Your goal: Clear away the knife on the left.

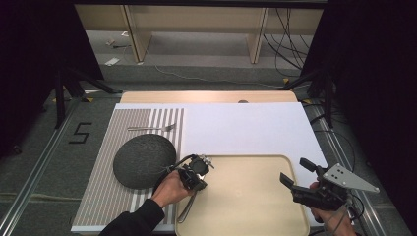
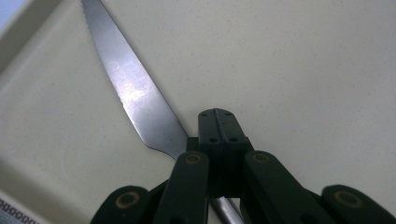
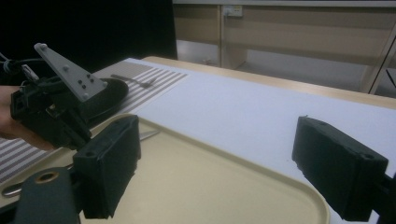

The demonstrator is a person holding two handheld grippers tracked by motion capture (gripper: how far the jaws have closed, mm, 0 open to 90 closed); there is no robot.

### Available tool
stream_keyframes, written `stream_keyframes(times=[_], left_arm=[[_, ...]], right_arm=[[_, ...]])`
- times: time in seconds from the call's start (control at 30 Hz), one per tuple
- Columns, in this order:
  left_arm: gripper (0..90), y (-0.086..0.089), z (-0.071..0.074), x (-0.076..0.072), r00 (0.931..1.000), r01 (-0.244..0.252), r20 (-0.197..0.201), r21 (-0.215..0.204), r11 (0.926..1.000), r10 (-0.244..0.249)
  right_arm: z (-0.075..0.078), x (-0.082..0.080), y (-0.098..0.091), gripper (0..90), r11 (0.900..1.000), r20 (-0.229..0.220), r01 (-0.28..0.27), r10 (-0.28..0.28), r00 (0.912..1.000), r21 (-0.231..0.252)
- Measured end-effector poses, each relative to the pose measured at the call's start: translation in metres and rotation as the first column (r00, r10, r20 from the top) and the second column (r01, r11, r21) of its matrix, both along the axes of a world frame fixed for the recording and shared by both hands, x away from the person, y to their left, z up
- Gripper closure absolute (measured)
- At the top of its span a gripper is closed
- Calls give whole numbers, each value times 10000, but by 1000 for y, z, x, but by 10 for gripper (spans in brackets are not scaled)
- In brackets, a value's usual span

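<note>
While the left tool (image 1: 202, 166) stood clenched on the slim stainless-steel table knife (image 2: 135, 100), its jaws pinched together where blade meets handle, the knife lay low along the left side of the shallow beige plastic tray (image 1: 255, 196), its blade over the tray floor and its rounded handle end trailing back toward the person. Judged from its look, the knife would be light and perfectly stiff, but its polished metal would be slippery and prone to swivel in a narrow pinch; a hold near the neck or on the thicker handle seemed the safest, keeping clear of the serrated edge. The right tool (image 3: 224, 168) hovered released over the tray's right end, its jaws spread wide with nothing between them. Beside the tray, on the grey-and-white striped placemat (image 1: 105, 196), sat a round dark grey textured plate (image 1: 142, 160), close enough to the left hand that a careless swing might clip it. A steel fork (image 1: 152, 128) rested farther back on the mat, well apart. The white-covered worktop (image 1: 246, 128) beyond the tray was bare, so little else stood in the way.
</note>
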State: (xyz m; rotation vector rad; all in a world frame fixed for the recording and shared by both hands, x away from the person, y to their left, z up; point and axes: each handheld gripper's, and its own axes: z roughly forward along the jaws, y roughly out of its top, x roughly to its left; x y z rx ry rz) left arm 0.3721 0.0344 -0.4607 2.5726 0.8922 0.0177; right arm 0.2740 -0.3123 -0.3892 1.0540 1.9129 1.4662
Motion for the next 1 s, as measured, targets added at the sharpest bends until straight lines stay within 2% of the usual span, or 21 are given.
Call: stream_keyframes(times=[0.1,0.43,0.8,0.9,1.0], left_arm=[[897,6,0,0,9997,-160,-192,-125,9998,157],[897,25,0,-7,9987,-483,-159,100,9988,485],[895,34,-1,-9,9979,-611,-208,-10,9981,610],[792,36,1,-10,9983,-518,-271,-356,9980,509],[625,38,5,-11,9983,-569,-191,-808,9951,555]], right_arm=[[0,0,0,164,10000,-7,24,-24,10000,16],[0,0,0,164,10000,4,-5,5,10000,-15],[0,1,1,164,10000,2,3,-3,10000,-51],[0,1,1,164,10000,57,-18,18,10000,-29],[-1,1,1,164,10000,63,-15,15,10000,-33]])
